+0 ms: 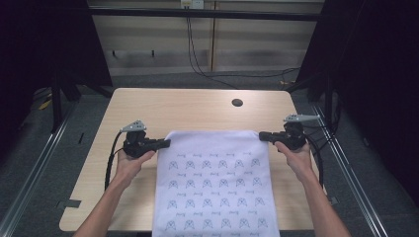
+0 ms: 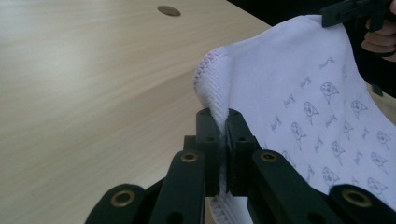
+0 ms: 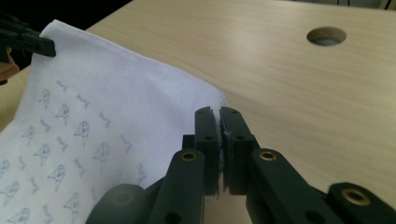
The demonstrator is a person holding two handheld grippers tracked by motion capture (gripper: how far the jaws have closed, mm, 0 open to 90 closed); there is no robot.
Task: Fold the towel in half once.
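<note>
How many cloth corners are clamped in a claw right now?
2. The cloth's far-left corner sits in the left claw; its far-right corner sits in the right claw. The near corners run off the frame's bottom edge.

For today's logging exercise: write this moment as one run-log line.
left gripper: shut on white printed cloth corner | right gripper: shut on opposite corner | far edge lifted off wooden table

The cloth (image 1: 215, 182) lies on the surface (image 1: 143, 106), spread between the left gripper (image 1: 165, 143) and right gripper (image 1: 263, 135); a hole (image 1: 237, 102) sits behind it.
</note>
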